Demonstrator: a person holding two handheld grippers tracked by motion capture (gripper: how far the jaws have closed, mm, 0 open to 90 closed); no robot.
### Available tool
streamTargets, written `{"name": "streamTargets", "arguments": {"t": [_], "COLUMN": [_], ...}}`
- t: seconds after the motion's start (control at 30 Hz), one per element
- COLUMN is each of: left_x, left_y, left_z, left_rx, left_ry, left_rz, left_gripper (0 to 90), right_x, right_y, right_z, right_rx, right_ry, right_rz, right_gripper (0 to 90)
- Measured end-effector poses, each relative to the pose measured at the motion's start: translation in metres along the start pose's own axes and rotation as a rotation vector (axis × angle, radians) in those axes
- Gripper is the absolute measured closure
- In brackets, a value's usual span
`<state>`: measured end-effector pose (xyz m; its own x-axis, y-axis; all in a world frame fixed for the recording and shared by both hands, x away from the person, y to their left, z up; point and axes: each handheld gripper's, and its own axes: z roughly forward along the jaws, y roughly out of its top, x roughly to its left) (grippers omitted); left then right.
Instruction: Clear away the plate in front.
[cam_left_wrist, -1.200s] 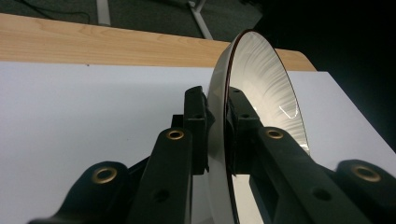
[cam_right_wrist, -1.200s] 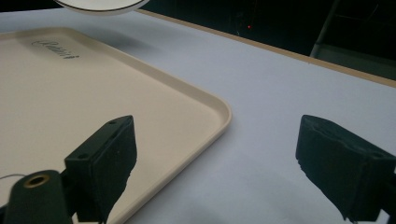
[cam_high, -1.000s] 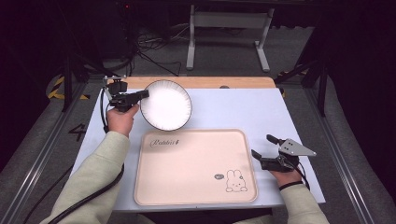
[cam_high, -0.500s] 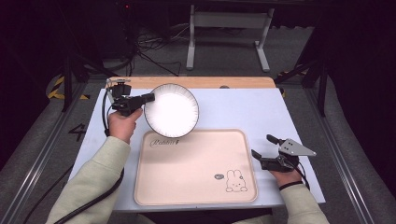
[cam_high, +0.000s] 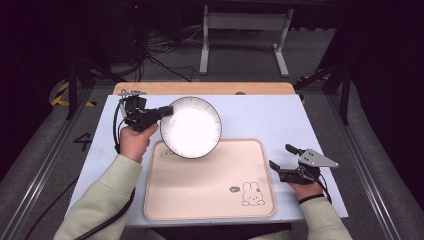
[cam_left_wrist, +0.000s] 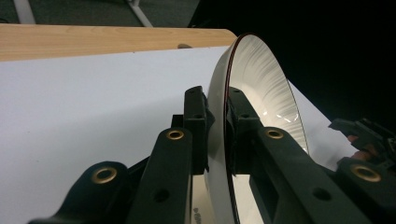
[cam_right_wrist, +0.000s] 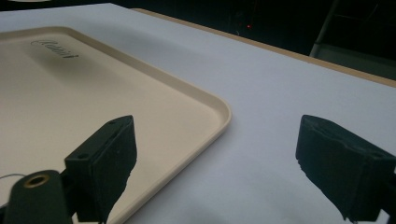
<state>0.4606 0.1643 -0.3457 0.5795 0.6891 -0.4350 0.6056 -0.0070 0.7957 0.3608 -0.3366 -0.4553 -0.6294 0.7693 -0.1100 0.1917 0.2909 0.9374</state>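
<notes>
A white ribbed plate (cam_high: 191, 127) with a dark rim is held tilted above the table, and it overlaps the far left corner of a beige tray (cam_high: 200, 185). My left gripper (cam_high: 167, 111) is shut on the plate's left rim. In the left gripper view the jaws pinch the plate (cam_left_wrist: 261, 79) edge-on, with the left gripper (cam_left_wrist: 218, 112) clamped at the rim. My right gripper (cam_high: 280, 156) stands open just off the tray's right edge, low over the table. In the right gripper view nothing lies between the right gripper (cam_right_wrist: 215, 135) fingers, and the tray (cam_right_wrist: 93, 93) corner sits under its left jaw.
The tray carries a small rabbit drawing (cam_high: 251, 194) at its near right and script lettering at its far left. The white table (cam_high: 260, 115) has a wooden strip (cam_high: 200, 88) along its far edge. Dark floor, cables and a stand lie beyond.
My left gripper has carried the plate to the right and slightly nearer, so that it now hangs over the tray's far left corner. The right gripper has not moved.
</notes>
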Motion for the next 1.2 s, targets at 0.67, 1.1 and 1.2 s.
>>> {"name": "streamTargets", "arguments": {"t": [0.67, 1.1, 1.2], "left_x": [-0.029, -0.036, -0.037], "left_y": [-0.017, -0.025, -0.028], "left_z": [-0.005, 0.011, 0.018], "left_rx": [-0.01, 0.055, 0.078], "left_ry": [-0.053, -0.121, -0.132], "left_rz": [0.055, 0.054, 0.054], "left_gripper": [81.3, 81.3, 81.3], "right_x": [0.0, 0.001, 0.001], "right_y": [0.0, 0.0, 0.0], "right_z": [0.0, 0.0, 0.0], "right_rx": [-0.001, -0.004, -0.004], "right_ry": [0.002, 0.003, 0.003], "right_rz": [-0.004, -0.007, -0.007], "right_gripper": [12.9, 12.9, 12.9]}}
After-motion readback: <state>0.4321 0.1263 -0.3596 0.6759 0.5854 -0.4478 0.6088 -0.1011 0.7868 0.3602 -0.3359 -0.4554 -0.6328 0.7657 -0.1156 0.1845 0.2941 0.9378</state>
